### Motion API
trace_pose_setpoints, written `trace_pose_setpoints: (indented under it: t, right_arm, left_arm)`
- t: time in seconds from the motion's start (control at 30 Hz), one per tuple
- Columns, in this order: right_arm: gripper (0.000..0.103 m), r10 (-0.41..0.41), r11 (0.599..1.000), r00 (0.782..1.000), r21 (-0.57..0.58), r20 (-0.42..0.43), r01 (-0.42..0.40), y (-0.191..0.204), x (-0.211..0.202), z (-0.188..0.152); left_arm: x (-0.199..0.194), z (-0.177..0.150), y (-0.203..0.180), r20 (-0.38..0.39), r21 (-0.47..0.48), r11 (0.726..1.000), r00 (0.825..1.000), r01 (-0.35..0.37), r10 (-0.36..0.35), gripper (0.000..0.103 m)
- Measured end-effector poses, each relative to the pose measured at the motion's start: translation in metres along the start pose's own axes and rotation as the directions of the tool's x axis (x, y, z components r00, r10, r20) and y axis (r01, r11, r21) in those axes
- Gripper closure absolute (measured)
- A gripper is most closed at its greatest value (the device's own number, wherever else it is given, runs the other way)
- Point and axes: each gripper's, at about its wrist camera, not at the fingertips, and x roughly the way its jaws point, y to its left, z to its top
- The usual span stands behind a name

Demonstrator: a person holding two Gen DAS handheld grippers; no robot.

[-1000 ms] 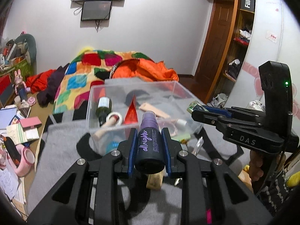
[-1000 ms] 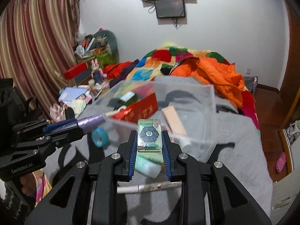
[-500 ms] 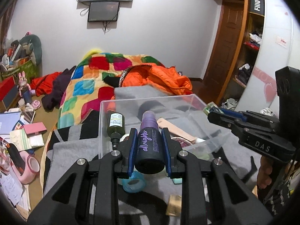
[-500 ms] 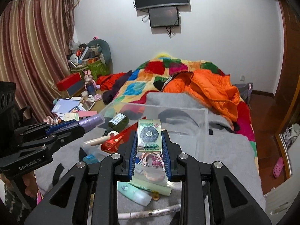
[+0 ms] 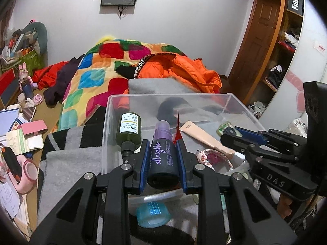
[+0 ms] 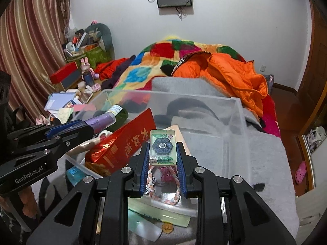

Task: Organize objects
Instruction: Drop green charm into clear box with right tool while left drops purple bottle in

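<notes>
Between left gripper (image 5: 162,159) pads (clamped) — spray bottle (image 5: 162,157).

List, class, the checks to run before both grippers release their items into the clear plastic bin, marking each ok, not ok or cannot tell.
1. Left gripper clamps the dark purple-capped spray bottle: ok.
2. Right gripper clamps the clear tile with a blue flower: ok.
3. Both items are over the clear plastic bin: ok.
4. The grippers stand apart: ok.
5. Bare floor directly under each item: cannot tell.
</notes>
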Motion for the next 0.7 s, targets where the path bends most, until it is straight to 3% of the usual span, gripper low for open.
trace_pose_setpoints:
  t: [0.6, 0.7]
  right_arm:
    - [0.08, 0.023, 1.0, 0.997, 0.012, -0.076, -0.022, 0.006, 0.018, 0.0]
    - [0.072, 0.029, 1.0, 0.997, 0.008, -0.065, -0.029, 0.006, 0.013, -0.001]
  left_arm:
    - [0.007, -0.008, -0.006, -0.04, 0.002, 1.0, 0.999, 0.006, -0.006, 0.077]
    - [0.002, -0.008, -0.006, -0.03, -0.006, 1.0, 0.999, 0.012, -0.012, 0.075]
